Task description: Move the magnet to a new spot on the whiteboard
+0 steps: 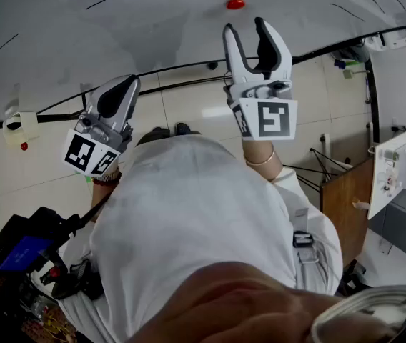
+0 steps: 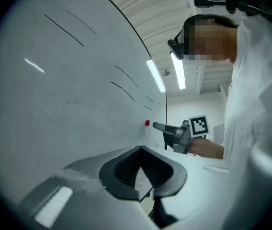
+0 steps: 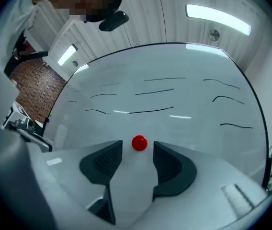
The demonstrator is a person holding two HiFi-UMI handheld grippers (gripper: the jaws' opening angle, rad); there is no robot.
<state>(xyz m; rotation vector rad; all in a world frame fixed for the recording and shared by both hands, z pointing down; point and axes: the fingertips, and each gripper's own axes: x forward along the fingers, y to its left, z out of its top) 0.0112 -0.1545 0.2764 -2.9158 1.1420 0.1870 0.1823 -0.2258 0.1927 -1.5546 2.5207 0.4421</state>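
- The magnet (image 1: 235, 3) is a single small red disc stuck on the whiteboard (image 1: 153, 27), high in the head view. From there and from the left gripper view it is too small to show any detail.
- One whiteboard is in view, and the frame cuts off its upper and left parts in the head view. Several thin dark pen strokes (image 3: 150, 111) cross it above the magnet.
- Two tools show, one in each hand.
- The right tool (image 1: 247, 26) points up at the board with its jaws wide apart and nothing clamped. In its own view the magnet (image 3: 139, 143) sits framed between the two jaw tips. The head view shows a clear gap between the tips and the magnet, so there is no contact.
- The left tool (image 1: 121, 91) is lower and to the left, near the board's bottom edge and well apart from the magnet. Its jaws are together and hold nothing.
- The person's white shirt (image 1: 203, 220) fills the lower head view and hides what lies below the hands.
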